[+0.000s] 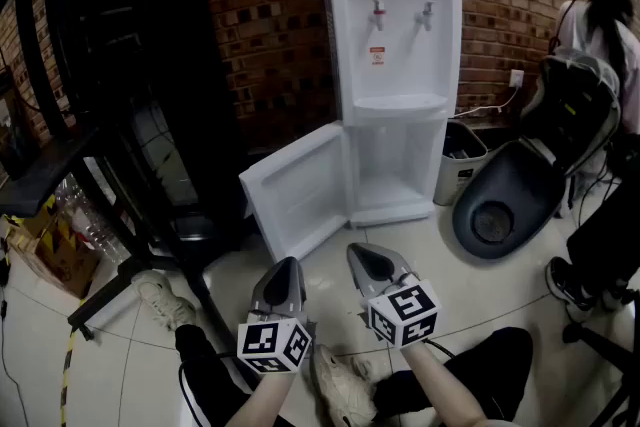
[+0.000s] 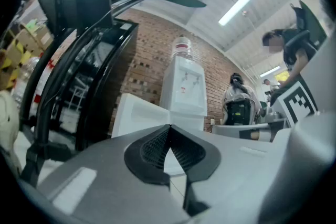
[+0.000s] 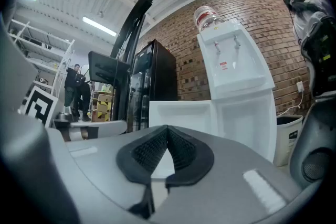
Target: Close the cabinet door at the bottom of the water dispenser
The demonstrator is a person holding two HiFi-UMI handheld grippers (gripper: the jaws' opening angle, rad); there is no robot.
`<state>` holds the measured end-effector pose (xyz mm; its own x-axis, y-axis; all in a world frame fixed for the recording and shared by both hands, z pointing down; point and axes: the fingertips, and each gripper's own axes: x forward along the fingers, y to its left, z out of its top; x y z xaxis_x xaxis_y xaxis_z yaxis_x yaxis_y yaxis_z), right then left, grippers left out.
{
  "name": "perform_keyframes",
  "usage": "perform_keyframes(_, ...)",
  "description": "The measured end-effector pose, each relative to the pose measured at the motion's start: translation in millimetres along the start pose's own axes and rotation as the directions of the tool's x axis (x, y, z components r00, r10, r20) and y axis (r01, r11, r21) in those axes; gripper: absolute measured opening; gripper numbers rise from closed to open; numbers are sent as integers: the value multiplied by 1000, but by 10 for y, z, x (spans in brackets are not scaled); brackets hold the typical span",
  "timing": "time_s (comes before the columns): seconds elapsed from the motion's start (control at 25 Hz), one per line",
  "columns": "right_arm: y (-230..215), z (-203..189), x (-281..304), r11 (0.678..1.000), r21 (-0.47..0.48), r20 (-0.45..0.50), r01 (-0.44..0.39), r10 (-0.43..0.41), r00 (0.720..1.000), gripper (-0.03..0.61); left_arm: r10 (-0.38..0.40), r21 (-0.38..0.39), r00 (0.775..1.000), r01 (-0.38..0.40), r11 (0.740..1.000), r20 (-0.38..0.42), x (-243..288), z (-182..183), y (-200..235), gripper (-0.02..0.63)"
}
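Note:
A white water dispenser [image 1: 392, 35] stands against the brick wall, with two taps and a bottle on top. Its bottom cabinet [image 1: 392, 170] is open and looks empty inside. The white cabinet door [image 1: 297, 190] is swung out to the left. Both grippers hang in front of it, well short of the door. My left gripper [image 1: 287, 267] is shut with nothing in it, and so is my right gripper [image 1: 366, 257]. In the left gripper view the door [image 2: 139, 115] and dispenser [image 2: 185, 86] lie ahead; the right gripper view shows the door [image 3: 178, 115] and open cabinet [image 3: 247, 123].
A black cabinet and metal frame [image 1: 130, 95] stand left of the dispenser. A bin [image 1: 462, 160] and a dark tilted chair [image 1: 520, 185] stand to its right, with a person [image 1: 600, 25] behind. My shoes and legs [image 1: 340, 385] are on the tiled floor below.

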<state>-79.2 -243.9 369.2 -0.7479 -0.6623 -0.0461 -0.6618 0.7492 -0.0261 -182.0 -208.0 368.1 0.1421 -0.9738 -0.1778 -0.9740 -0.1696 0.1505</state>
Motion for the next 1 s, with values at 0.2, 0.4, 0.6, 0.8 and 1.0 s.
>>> perform_keyframes(0.2,180,131,230,1000,-8,78,5,-4,997,114,9,39,999,-11,999,48,-35,231,110,14)
perform_keyframes(0.4,430,111,643,999,-36,82,-21,24,996,354,67,28,992,-71,997,108,-132,456,322,15)
perform_keyframes(0.6,542,-15,1167,998,-69,35,-8,10,999,354,180,25,974,-185,982,140,-300,641,688,15)
perform_keyframes(0.8,694,-94,1667,995,-102,2,19,-19,1000,354,234,-26,963,-233,972,135,-419,639,931,15)
perform_keyframes(1.0,676,-194,2031,982,-86,-18,166,-168,986,353,272,-51,951,-267,962,150,-517,665,1091,15)
